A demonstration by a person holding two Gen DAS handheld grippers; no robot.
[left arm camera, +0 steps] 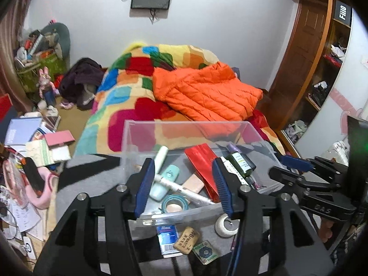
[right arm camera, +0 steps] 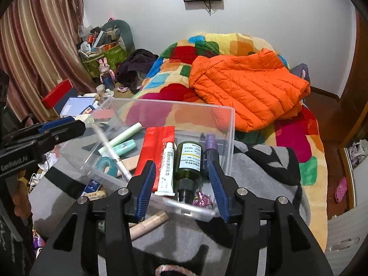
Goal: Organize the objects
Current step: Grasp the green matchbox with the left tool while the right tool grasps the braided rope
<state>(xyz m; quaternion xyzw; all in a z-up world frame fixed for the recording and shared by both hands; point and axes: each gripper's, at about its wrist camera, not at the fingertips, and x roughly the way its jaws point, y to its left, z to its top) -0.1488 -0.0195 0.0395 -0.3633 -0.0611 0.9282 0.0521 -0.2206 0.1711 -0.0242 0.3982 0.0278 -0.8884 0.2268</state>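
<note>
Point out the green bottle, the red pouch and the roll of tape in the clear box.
green bottle (right arm camera: 190, 161): right wrist view, on its white label.
red pouch (right arm camera: 154, 147): right wrist view, on its flat red face.
roll of tape (left arm camera: 175, 203): left wrist view, on its blue ring.

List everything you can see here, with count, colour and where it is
clear bin: 1, transparent, on grey blanket
red pouch: 1, red, in bin
white tube: 1, white, in bin beside pouch
green bottle: 1, dark green, in bin
purple bottle: 1, purple, in bin at right
tape roll: 1, teal, in bin
white roll: 1, white, outside bin's near wall
orange jacket: 1, orange, on bed
grey blanket: 1, grey and black, under bin
left gripper: 1, black with blue pads, open over bin
right gripper: 1, same, open over bin
</note>
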